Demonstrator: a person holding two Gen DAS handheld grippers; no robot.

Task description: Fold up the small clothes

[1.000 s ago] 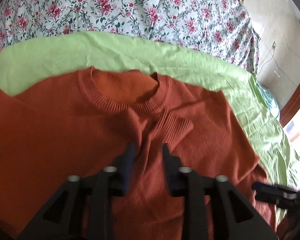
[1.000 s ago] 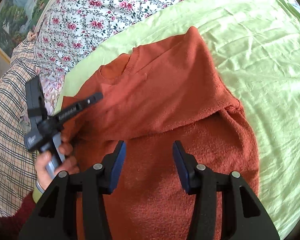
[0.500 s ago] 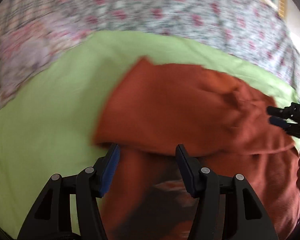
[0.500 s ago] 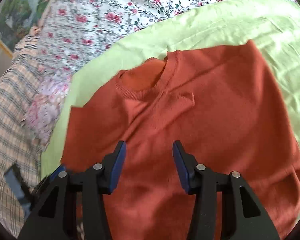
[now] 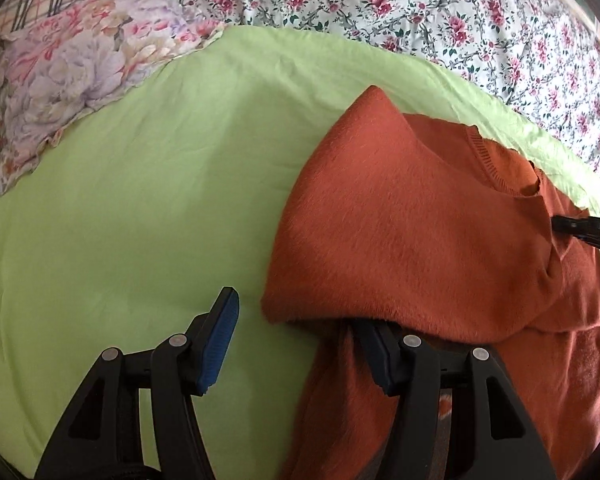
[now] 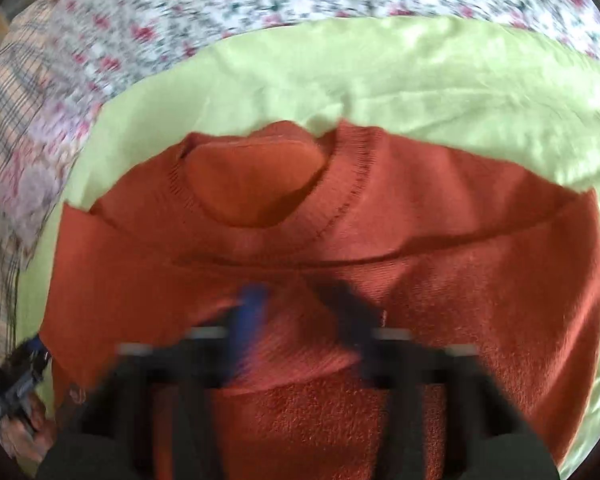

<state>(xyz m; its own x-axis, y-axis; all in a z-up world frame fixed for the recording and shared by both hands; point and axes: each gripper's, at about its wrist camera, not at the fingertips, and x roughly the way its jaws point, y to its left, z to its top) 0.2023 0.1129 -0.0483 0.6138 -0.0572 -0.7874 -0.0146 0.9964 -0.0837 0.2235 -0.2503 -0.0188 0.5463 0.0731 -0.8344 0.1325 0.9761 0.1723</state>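
Observation:
An orange knit sweater (image 5: pixel 412 220) lies on a light green sheet (image 5: pixel 140 200), neckline away from me and its side folded over. My left gripper (image 5: pixel 296 308) stands open at the folded edge. One finger (image 5: pixel 220 332) is over the bare sheet and the other is tucked under the flap. In the right wrist view the sweater (image 6: pixel 480 280) fills the frame. My right gripper (image 6: pixel 300 304) is blurred, its jaws closing on the ribbed sleeve cuff (image 6: pixel 300 360). The left wrist view shows the right gripper (image 5: pixel 584 230) with its tip against the cloth near the neckline.
A floral bedspread (image 5: pixel 420 8) lies beyond the green sheet, with a flowered pillow (image 5: pixel 80 64) at the upper left and checked fabric (image 6: pixel 0 160) beside it. A hand (image 6: pixel 32 428) holds the left gripper (image 6: pixel 20 376) at the sweater's left edge.
The left gripper has swung to the sweater's left edge and opened wider. The right gripper has moved over the sleeve cuff near the neckline, and its jaws have come together on it.

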